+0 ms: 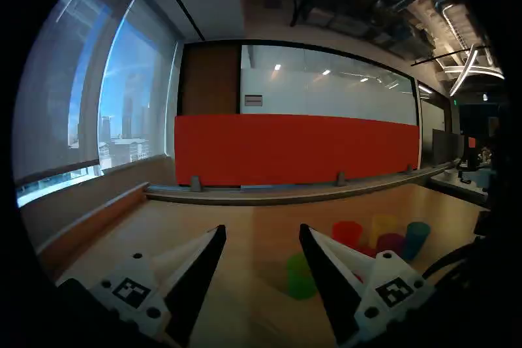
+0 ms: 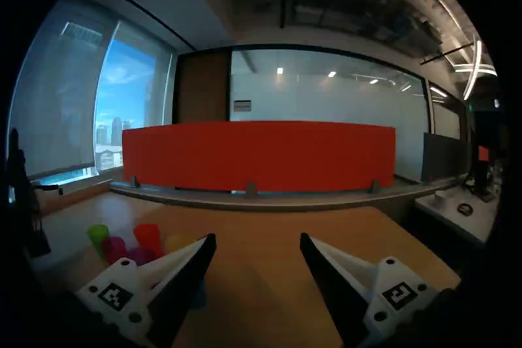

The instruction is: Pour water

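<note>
Jaws wide, empty: left gripper point(image 1: 261, 229) and right gripper point(image 2: 257, 237) hang short of the cup cluster point(image 1: 385, 234) on the tabletop point(image 1: 274, 211), presumably staged for a first grasp.

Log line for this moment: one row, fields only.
left gripper: open, empty | right gripper: open, empty | coloured cups: standing grouped on table, ungripped | pour: not started

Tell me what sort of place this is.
Most likely an open-plan office high in a city building: a long wooden desk with a red divider screen, a glass-walled room behind it, and big windows looking out on towers.
</note>
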{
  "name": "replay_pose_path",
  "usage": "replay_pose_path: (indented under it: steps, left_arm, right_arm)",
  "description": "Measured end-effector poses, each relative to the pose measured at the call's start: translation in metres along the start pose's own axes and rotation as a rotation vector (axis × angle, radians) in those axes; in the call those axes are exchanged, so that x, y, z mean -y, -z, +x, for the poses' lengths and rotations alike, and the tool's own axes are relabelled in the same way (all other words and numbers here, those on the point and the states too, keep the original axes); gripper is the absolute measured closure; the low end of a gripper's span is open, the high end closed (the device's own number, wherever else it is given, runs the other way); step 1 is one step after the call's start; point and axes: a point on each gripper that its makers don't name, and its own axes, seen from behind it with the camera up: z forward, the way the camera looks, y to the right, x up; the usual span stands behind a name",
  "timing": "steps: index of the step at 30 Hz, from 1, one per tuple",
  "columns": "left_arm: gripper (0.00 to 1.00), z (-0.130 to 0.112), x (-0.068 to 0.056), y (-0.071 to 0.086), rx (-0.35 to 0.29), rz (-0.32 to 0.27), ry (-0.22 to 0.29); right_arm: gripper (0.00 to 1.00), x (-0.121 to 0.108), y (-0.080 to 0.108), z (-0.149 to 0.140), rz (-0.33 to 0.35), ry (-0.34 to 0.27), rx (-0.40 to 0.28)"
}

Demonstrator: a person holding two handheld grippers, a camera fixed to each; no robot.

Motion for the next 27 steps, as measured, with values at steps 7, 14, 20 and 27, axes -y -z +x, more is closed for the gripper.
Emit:
replay_pose_path:
  steps: [7, 14, 20, 27]
  left_arm:
    - [0.17, 0.037, 0.001, -0.002, -0.004, -0.022, 0.01]
    - [0.17, 0.064, -0.006, -0.007, 0.013, -0.068, 0.011]
    - [0.17, 0.093, -0.007, -0.01, -0.003, -0.086, -0.025]
    - [0.17, 0.109, -0.013, -0.013, -0.009, -0.134, -0.029]
  right_arm:
    - [0.0, 0.007, -0.005, 0.033, 0.029, -0.01, -0.001]
    - [0.0, 0.016, -0.011, 0.068, 0.048, 0.026, -0.009]
    - [0.0, 0.022, -0.014, 0.089, 0.071, 0.027, -0.009]
    - [0.0, 0.031, -0.012, 0.085, 0.121, -0.013, 0.002]
